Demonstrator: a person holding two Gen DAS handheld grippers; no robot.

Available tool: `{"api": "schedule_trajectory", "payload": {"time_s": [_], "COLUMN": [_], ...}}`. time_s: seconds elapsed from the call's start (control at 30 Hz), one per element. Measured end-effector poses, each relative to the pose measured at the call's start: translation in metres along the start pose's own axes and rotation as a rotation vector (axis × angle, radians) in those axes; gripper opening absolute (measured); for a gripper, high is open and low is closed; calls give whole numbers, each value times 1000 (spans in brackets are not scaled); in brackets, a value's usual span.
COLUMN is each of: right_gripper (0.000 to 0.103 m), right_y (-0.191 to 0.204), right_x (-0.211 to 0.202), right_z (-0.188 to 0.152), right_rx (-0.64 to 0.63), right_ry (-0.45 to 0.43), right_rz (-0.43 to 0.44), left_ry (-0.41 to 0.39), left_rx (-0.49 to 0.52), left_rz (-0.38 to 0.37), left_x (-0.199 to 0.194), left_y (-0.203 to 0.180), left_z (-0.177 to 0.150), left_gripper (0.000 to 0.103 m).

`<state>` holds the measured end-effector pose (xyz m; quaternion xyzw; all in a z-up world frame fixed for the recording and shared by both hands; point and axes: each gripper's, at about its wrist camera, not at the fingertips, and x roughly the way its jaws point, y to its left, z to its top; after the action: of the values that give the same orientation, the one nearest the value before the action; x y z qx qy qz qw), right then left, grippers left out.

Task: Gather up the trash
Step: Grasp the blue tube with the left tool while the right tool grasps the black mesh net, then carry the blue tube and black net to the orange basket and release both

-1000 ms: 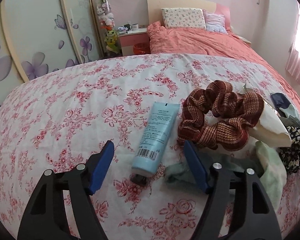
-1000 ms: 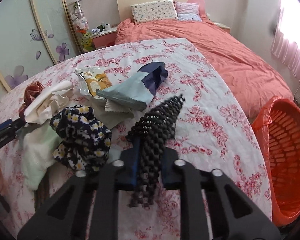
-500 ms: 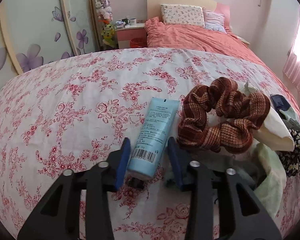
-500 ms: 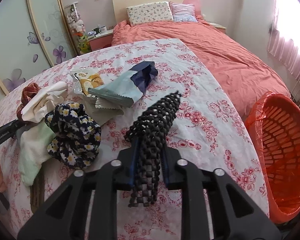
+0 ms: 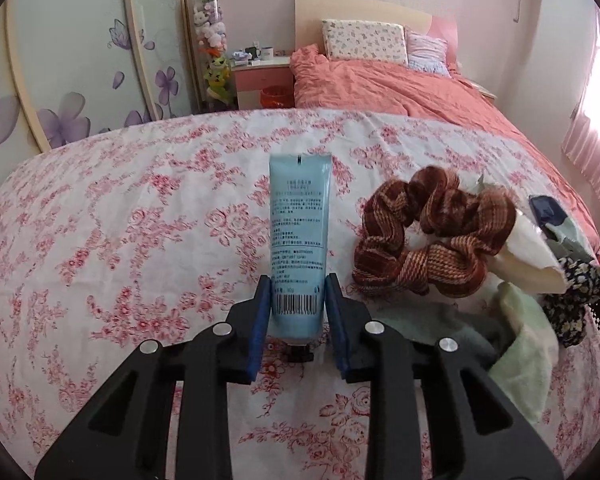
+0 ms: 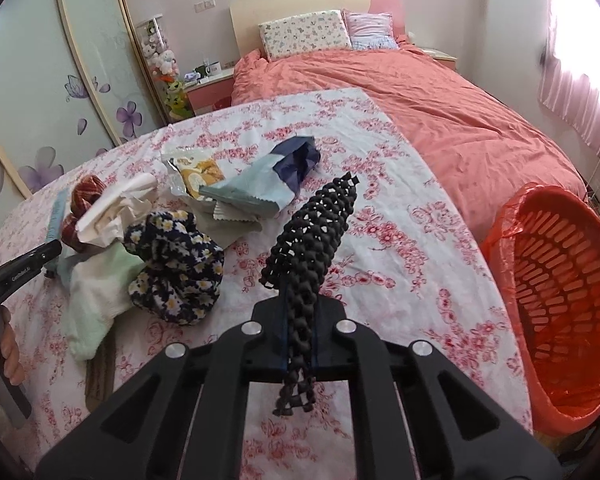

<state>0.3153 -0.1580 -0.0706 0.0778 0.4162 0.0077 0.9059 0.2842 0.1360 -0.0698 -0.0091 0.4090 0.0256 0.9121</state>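
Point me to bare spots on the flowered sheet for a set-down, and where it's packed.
Free: the sheet left of the blue tube, and the strip between the black mesh piece and the red basket. Crowded: brown scrunchie, flowered scrunchie, green cloth and wrappers bunch together.

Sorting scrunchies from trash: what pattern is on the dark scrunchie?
Navy with small white-and-yellow daisies; the scrunchie shows best in the right wrist view.

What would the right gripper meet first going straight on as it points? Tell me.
The right gripper, shut on the black mesh sleeve, would probably meet the blue-and-navy wrapper first; depth is unclear.
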Motion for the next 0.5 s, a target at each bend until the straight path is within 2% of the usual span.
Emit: {"api": "schedule_trajectory", "payload": {"time_s": [0.27, 0.5], "right_gripper": [8, 8], "right_y": [-2, -6], "right_x": [-22, -8], "right_z": [1, -10], "right_rx": [10, 23], "right_ry": [-37, -1], "right_rz": [9, -9], "left_ry": [-24, 48], "left_rx": [43, -8], "left_rz": [16, -8], "left_x": [-15, 10], "left_y": [-8, -7], "left_z": [5, -3], "left_gripper": [28, 28]}}
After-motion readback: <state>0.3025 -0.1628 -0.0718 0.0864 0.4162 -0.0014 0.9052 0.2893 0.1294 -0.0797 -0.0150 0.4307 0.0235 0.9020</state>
